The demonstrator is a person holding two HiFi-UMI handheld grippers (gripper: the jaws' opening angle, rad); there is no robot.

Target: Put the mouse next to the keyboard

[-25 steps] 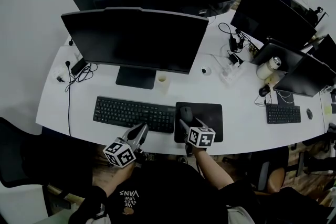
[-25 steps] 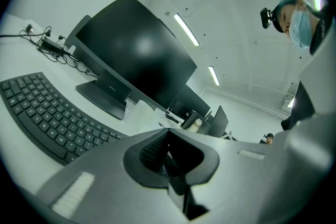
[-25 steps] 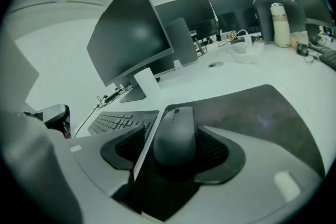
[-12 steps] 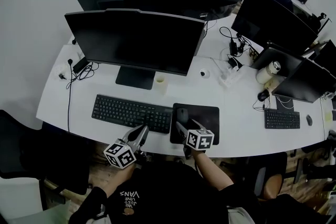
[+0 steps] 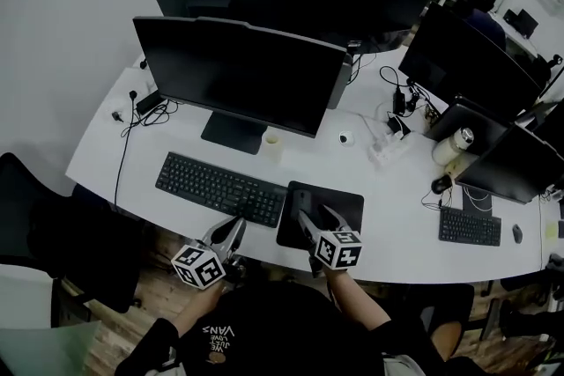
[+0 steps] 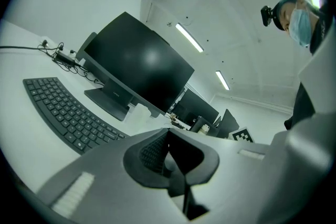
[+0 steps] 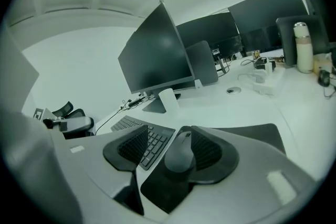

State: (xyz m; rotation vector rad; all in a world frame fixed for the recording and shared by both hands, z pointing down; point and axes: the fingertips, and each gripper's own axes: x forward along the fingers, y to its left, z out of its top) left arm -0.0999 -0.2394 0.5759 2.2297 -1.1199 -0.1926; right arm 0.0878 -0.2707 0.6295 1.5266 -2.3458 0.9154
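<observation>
The black keyboard (image 5: 220,188) lies in front of the monitor, with a black mouse pad (image 5: 344,202) to its right. A dark mouse (image 7: 180,153) sits on the pad's near-left part, between my right gripper's (image 7: 169,127) fingers and close to the right one. A wide gap stays on its left. The jaws have just been closing a little and stand open, with no pad pressing on the mouse. In the head view my right gripper (image 5: 315,214) covers that part of the pad. My left gripper (image 5: 236,226) hovers shut and empty at the keyboard's (image 6: 63,110) near-right edge.
A large monitor (image 5: 238,75) on its stand rises behind the keyboard, with a white cup (image 5: 272,141) beside the stand. Cables (image 5: 141,114) trail at the desk's left. More monitors, a can (image 5: 460,139), a second keyboard (image 5: 464,226) and mouse crowd the right. A chair (image 5: 35,224) stands left.
My right gripper has lifted slightly over the mouse pad's near-left part. The left gripper has shifted a little at the desk's front edge. The head view has swung, so the desk sits more to the right.
</observation>
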